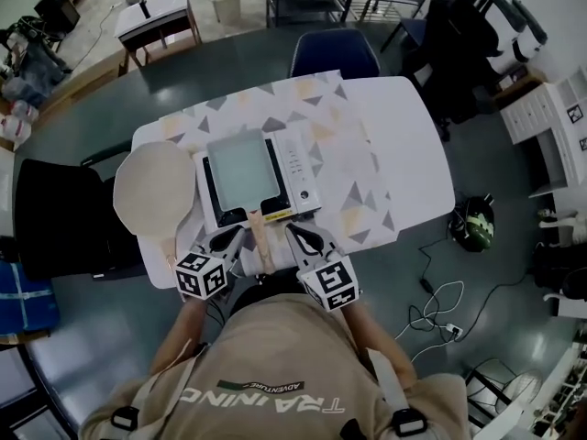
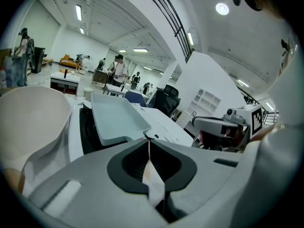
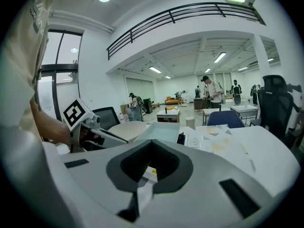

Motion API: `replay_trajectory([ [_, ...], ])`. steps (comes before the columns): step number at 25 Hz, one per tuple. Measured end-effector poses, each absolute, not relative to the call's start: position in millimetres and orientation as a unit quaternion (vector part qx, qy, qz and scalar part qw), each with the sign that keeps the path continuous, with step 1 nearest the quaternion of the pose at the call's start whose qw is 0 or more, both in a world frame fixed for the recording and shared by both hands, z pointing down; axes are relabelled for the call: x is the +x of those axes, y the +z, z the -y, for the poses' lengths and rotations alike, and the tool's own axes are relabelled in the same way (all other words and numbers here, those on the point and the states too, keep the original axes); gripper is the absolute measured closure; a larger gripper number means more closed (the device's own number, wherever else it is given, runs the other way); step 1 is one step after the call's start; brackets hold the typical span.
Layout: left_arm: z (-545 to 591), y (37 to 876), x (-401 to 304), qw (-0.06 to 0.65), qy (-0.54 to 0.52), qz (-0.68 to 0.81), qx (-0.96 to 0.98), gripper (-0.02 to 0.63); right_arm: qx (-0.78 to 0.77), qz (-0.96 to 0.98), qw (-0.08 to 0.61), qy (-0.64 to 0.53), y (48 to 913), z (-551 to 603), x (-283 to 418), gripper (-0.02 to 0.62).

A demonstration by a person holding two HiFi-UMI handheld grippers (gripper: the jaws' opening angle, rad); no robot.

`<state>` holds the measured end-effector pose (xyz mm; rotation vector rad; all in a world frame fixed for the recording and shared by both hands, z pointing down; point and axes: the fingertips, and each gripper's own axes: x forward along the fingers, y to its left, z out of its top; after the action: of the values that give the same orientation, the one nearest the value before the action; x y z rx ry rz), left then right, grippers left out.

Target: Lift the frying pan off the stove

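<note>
A square pale grey frying pan [image 1: 243,168] sits on the black-topped stove [image 1: 301,168] on the white table [image 1: 413,154]. Its wooden handle [image 1: 260,236] points toward me over the table's front edge. My left gripper [image 1: 225,240] is just left of the handle, jaws shut with nothing held. My right gripper [image 1: 303,237] is just right of the handle, jaws also together and holding nothing. In the left gripper view the left gripper [image 2: 148,140] points at the pan [image 2: 116,118]. The right gripper view shows the right gripper [image 3: 151,142] with the pan [image 3: 164,131] beyond it.
A round beige board [image 1: 154,189] lies left of the stove, overhanging the table edge. A patterned cloth [image 1: 348,154] covers the table middle. A blue chair [image 1: 335,53] stands at the far side, a black chair [image 1: 50,218] at left. Cables [image 1: 440,301] lie on the floor at right.
</note>
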<state>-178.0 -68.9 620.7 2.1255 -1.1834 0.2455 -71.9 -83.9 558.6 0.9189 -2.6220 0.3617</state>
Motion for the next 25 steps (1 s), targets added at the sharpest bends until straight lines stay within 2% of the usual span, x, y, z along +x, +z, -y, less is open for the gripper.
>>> replay_trajectory([
  [4, 72, 630, -176, 0.405, 0.062, 0.449, 0.794, 0.613, 0.324, 0.925, 0.159, 0.12, 554, 96, -69, 0.598],
  [7, 69, 636, -171, 0.476, 0.026, 0.424, 0.77, 0.533, 0.322, 0.926, 0.156, 0.122, 556, 101, -66, 0.6],
  [11, 69, 635, -166, 0.575, -0.051, 0.375, 0.725, 0.491, 0.315, 0.93, 0.153, 0.115, 556, 105, -66, 0.6],
  [25, 77, 658, -140, 0.686, -0.079, 0.272, 0.67, 0.456, 0.337, 0.918, 0.169, 0.128, 569, 106, -43, 0.598],
])
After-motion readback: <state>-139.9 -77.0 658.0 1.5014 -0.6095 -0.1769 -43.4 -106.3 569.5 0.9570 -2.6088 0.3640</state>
